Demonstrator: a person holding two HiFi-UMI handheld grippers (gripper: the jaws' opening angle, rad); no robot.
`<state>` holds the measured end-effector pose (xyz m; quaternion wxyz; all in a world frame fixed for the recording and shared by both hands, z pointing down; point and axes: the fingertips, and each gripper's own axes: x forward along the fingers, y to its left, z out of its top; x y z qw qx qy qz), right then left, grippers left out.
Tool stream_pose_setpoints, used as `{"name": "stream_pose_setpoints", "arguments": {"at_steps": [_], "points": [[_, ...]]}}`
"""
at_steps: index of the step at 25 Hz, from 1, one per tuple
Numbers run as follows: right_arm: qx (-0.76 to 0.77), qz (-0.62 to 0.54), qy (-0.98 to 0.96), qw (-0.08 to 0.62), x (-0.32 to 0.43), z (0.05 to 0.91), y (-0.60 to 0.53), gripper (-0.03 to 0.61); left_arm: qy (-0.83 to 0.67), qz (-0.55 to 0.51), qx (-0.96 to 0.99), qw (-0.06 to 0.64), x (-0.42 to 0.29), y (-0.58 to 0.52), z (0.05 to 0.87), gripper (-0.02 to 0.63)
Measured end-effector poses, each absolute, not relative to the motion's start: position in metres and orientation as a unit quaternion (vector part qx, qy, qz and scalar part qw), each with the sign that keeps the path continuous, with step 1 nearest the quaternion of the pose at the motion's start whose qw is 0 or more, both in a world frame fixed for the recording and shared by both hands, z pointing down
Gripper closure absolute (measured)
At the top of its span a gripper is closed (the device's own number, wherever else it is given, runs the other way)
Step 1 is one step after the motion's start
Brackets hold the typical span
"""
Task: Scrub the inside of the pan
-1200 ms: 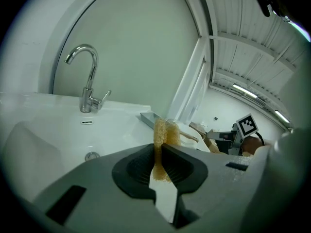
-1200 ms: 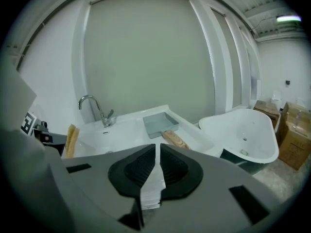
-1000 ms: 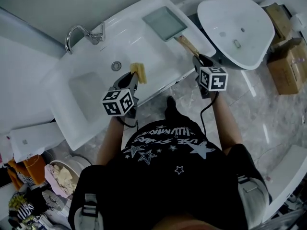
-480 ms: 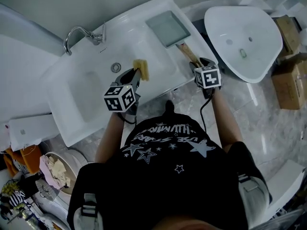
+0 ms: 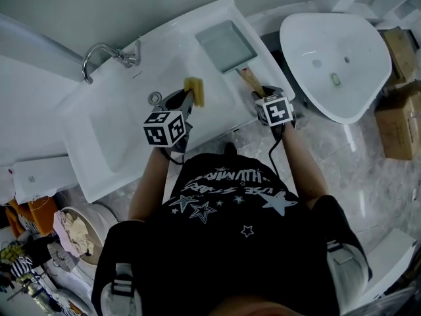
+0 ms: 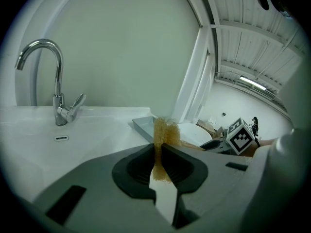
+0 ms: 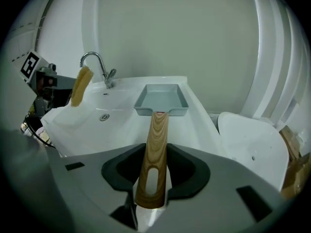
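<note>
Two tools, both loaded, and no scrubbing begun yet. Your left gripper [image 5: 186,102] is clamped on the yellow sponge [image 5: 194,91]: in the left gripper view the jaws pinch its lower part and the rest stands up above them. It hangs over the basin of the white sink [image 5: 118,137], to the left of the pan [image 5: 227,43] and not touching it.

The pan, a shallow grey rectangular one, sits flat on the right end of the sink top, well to the right of the tap [image 5: 108,52], with its wooden handle [image 7: 156,144] pointing back toward you. Your right gripper [image 5: 262,94] is at the free end of that handle. Its jaws are closing, the handle runs straight between them, and the pads look to be meeting the wood on both sides.

So the step in hand seems to be securing the pan — the hold comes first, the sponge second. Next, I'd judge, you need that right grip firm enough that the pan won't pivot or slide on the smooth white top. Then carry the sponge across to the right, lower it over the rim and press it onto the pan's floor. Nothing shows whether the sponge is wet.
</note>
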<state>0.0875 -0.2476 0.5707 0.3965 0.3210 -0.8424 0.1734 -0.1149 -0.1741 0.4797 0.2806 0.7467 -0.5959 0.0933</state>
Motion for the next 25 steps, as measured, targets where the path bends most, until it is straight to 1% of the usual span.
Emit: {"name": "stream_pose_setpoints", "arguments": {"at_steps": [6,17,25], "points": [[0.315,0.180,-0.848,0.385,0.088,0.569,-0.252,0.448,-0.569,0.117,0.764,0.281,-0.101,-0.201,0.485,0.563],[0.311,0.205,-0.835,0.405,0.087,0.573,-0.249,0.448,-0.504,0.176,0.805,0.258,-0.088,-0.266,0.487,0.563],[0.315,0.211,-0.835,0.399,0.086,0.571,-0.252,0.448,-0.468,0.214,0.815,0.266,-0.077,-0.308,0.500,0.563]]}}
